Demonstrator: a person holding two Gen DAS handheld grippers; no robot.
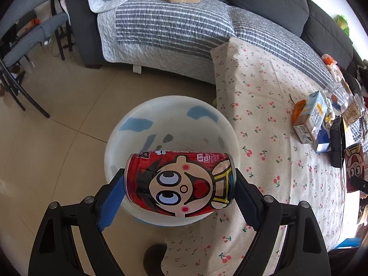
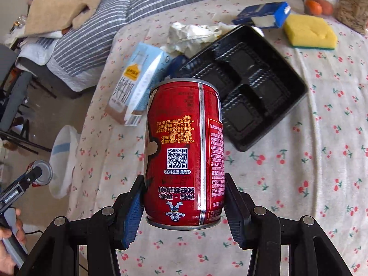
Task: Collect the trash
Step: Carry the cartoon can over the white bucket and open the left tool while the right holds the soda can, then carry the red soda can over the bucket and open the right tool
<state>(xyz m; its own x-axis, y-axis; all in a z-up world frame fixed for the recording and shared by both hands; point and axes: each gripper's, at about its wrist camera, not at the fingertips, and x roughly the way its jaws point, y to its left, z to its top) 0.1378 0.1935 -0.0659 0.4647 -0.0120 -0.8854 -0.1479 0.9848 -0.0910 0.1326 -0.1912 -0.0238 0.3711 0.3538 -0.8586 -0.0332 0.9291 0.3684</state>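
My left gripper (image 1: pixel 180 181) is shut on a red cartoon-face can (image 1: pixel 180 181), held sideways by its ends right above the open white trash bin (image 1: pixel 170 119) on the floor beside the table. My right gripper (image 2: pixel 184 197) is shut on a second red can (image 2: pixel 184 151), held over the cherry-print tablecloth (image 2: pixel 299 161). The left gripper and its can (image 2: pixel 41 172) show at the left edge of the right wrist view, by the bin (image 2: pixel 63 161).
On the table lie a milk carton (image 2: pixel 135 87), a black plastic tray (image 2: pixel 248 85), crumpled paper (image 2: pixel 191 34), a blue box (image 2: pixel 264 15), a yellow sponge (image 2: pixel 310 32) and tomatoes (image 2: pixel 317 5). A striped sofa (image 1: pixel 172 23) stands behind. Chairs (image 1: pixel 23 46) stand left.
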